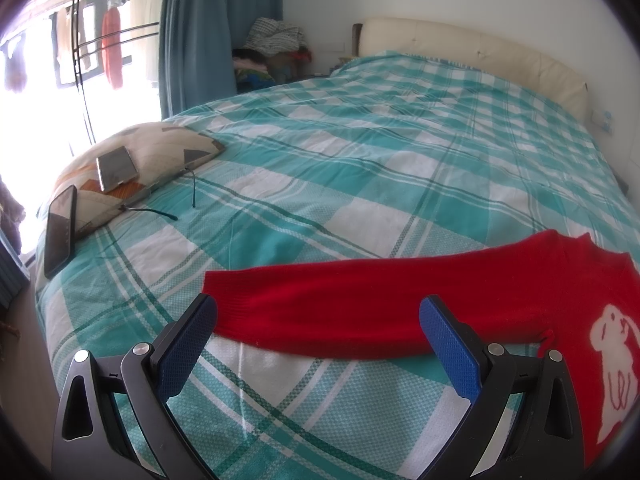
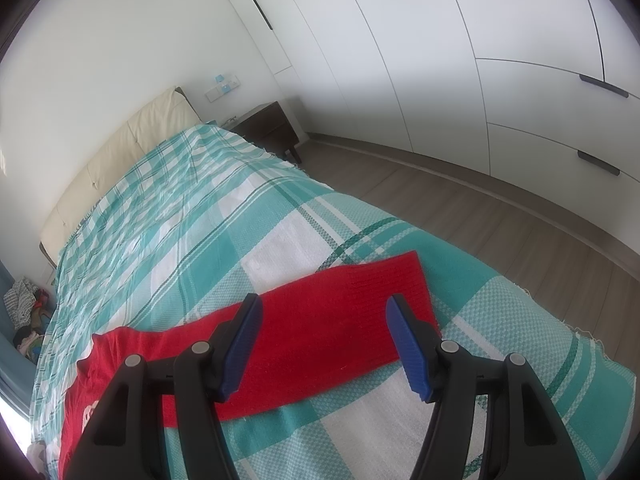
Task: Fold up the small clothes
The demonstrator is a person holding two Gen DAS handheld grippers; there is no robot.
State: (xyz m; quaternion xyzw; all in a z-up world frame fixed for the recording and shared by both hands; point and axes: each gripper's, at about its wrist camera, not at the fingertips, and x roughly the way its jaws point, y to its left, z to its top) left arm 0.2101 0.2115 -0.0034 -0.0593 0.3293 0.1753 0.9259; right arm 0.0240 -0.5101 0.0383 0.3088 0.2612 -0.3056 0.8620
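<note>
Two black grippers with blue pads, left (image 1: 318,322) and right (image 2: 322,318): both spread wide, empty. One red knitted sweater (image 1: 400,304) flat on teal-white checked bedspread (image 1: 360,168), sleeves outstretched. Two phones (image 1: 116,166) on one patterned pillow (image 1: 168,144).

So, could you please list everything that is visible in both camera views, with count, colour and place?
sweater: one, red with white animal figure, flat on the bed, sleeves spread
bedspread: one, teal and white check, covering the bed
headboard: one, cream, far end
pillow: one, patterned cream, bed's left edge
phones: two, dark, on and against the pillow
curtain: one, blue, by window
nightstand: one, dark, beside bed
wardrobe: white, along wall
left gripper: black, blue pads, open above a sleeve
right gripper: same, open above the other sleeve
</note>
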